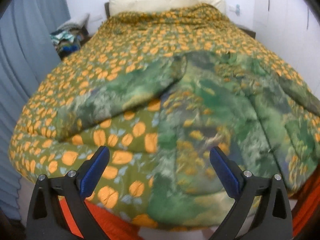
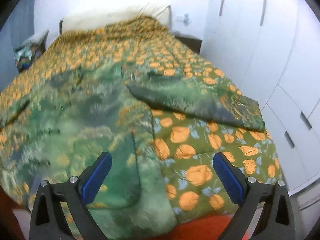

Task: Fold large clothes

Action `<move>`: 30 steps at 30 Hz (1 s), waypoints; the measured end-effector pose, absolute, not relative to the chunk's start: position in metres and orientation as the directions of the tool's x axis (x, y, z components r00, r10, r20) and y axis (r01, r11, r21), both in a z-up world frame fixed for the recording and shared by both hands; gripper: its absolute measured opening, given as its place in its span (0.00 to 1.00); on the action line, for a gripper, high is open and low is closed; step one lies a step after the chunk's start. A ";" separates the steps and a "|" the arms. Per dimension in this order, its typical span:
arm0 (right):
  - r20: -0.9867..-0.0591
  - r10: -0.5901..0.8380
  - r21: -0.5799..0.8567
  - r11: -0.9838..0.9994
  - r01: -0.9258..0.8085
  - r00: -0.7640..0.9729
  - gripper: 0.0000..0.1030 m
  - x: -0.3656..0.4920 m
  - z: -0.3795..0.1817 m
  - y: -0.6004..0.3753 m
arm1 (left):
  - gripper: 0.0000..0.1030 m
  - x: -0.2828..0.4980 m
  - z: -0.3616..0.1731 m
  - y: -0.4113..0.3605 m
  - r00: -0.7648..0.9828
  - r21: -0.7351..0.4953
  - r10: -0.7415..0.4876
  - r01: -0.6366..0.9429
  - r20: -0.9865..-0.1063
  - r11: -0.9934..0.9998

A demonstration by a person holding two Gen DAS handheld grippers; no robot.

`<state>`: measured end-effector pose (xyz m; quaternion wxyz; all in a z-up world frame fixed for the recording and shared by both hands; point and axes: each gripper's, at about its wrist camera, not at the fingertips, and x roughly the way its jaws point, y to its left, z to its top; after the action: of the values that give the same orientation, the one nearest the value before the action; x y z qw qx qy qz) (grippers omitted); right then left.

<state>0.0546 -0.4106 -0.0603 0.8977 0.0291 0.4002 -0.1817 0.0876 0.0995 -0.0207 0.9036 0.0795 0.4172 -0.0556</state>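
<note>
Near the bed's (image 1: 312, 216) foot edge, the green jacket (image 1: 210, 120) is spread lengthwise ahead of both gaping, empty grippers, left gripper (image 1: 160, 172) and right gripper (image 2: 162, 176).

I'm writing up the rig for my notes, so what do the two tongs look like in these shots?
The left tongs and right tongs look identical: two black, angular arms with triangular cut-outs, round silver pivot pins on top, and a long blue ribbed pad on each finger's inner face. No cables, markings, sleeves or hands show.

Bright, even indoor light — motion blur mid-frame, fisheye bending and dark corners.
</note>
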 end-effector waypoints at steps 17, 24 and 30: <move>-0.671 -0.319 -0.139 0.941 0.309 0.669 0.97 0.044 -0.082 -0.371 | 0.98 0.072 -0.051 0.039 0.580 0.033 -0.132 0.266 -0.804 0.963; -0.692 -0.315 -0.155 0.944 0.292 0.650 0.97 0.047 -0.088 -0.366 | 0.98 0.099 -0.076 0.040 0.584 0.052 -0.075 0.198 -0.808 0.979; -0.734 -0.228 -0.090 0.966 0.241 0.640 0.97 0.073 -0.093 -0.351 | 0.98 0.116 -0.126 0.037 0.527 0.081 -0.019 0.166 -0.850 0.983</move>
<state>0.0726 -0.3510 -0.0933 0.9055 0.0080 0.4039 -0.1297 0.1161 0.0366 -0.1262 0.8705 0.0761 0.4834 -0.0533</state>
